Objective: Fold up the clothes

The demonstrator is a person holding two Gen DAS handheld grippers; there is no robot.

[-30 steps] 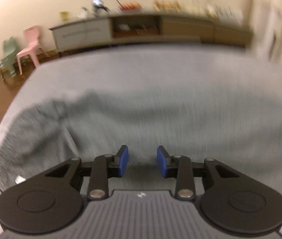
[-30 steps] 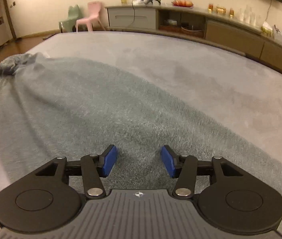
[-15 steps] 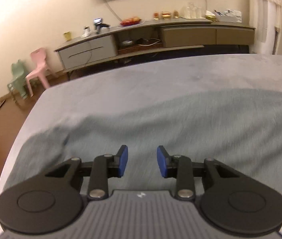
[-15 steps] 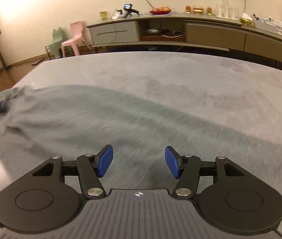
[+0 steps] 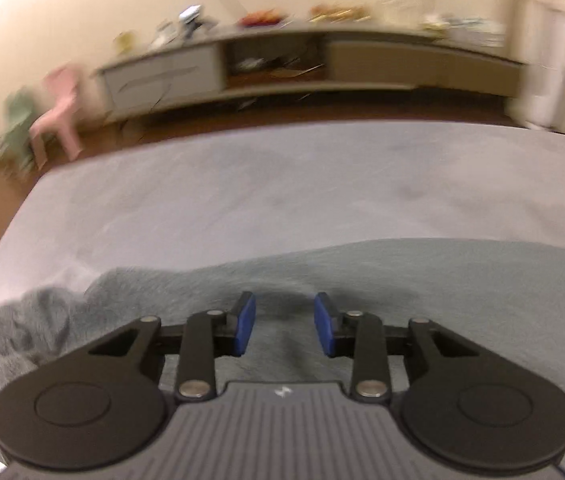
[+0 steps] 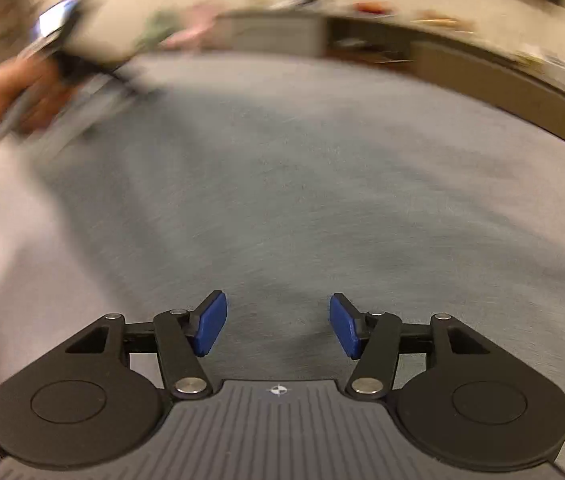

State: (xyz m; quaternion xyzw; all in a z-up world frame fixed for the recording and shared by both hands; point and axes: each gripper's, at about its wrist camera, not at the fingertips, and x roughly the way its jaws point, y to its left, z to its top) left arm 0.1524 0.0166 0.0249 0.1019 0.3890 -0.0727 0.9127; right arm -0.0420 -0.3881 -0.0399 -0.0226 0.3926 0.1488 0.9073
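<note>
A grey-green knitted garment lies spread on the lighter grey bed. Its far edge runs across the left wrist view just beyond my left gripper, with a bunched end at the lower left. That gripper hovers over the cloth, open, with nothing between its blue pads. In the right wrist view the garment fills the middle. My right gripper hangs above it, open wider and empty. A blurred hand holding the other gripper shows at the upper left.
A long low sideboard with clutter on top stands against the far wall. A pink chair and a green chair stand on the wooden floor to the left. The bed's left edge curves down at the left side.
Both views have drawn back over the garment, so its far edge sits lower in the left view. The hand with the left gripper has come into the right view. Neither grip changed visibly.
</note>
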